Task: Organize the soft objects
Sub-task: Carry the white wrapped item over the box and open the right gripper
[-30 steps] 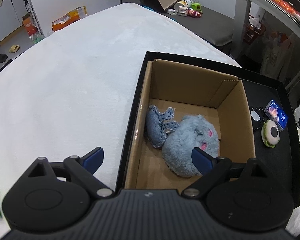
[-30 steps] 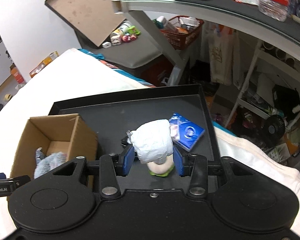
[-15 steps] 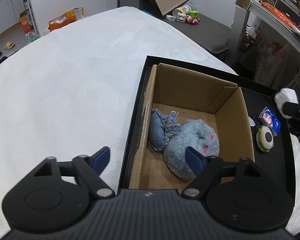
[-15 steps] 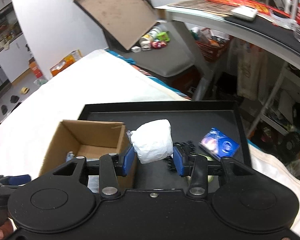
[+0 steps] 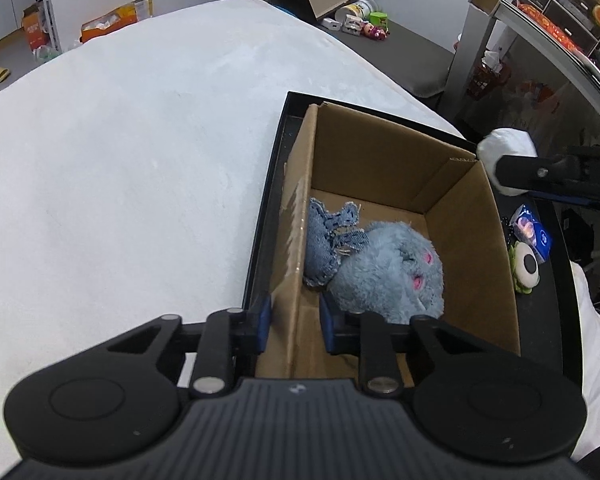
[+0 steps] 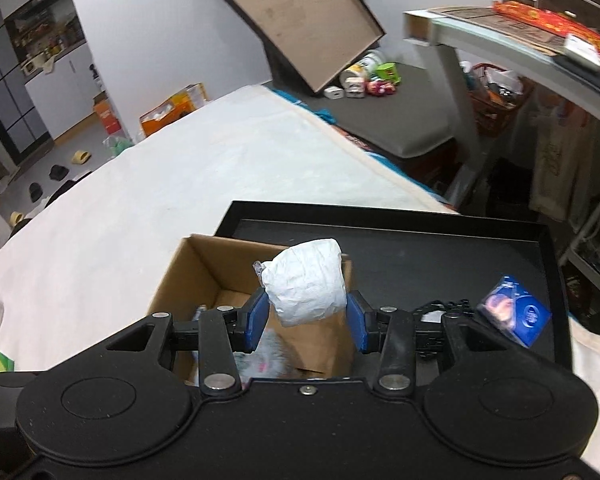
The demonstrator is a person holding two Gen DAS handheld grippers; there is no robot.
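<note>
A cardboard box (image 5: 466,240) stands in a black tray (image 5: 266,208) on the white bed. A blue plush toy (image 5: 388,268) and a denim piece (image 5: 326,240) lie inside it. My left gripper (image 5: 292,322) is shut on the box's near left wall. My right gripper (image 6: 306,314) is shut on a white soft bundle (image 6: 306,288) and holds it above the box's right wall (image 6: 320,340). The bundle also shows in the left wrist view (image 5: 506,150), above the box's far right corner.
On the tray right of the box lie a blue packet (image 6: 516,316), a black bead string (image 6: 440,308) and a green and white round toy (image 5: 524,268). The white bed (image 5: 120,160) spreads to the left. A desk (image 6: 520,40) stands at the right.
My left gripper has closed onto the box's left wall. My right gripper has carried the white bundle left, from above the tray to above the box's right wall.
</note>
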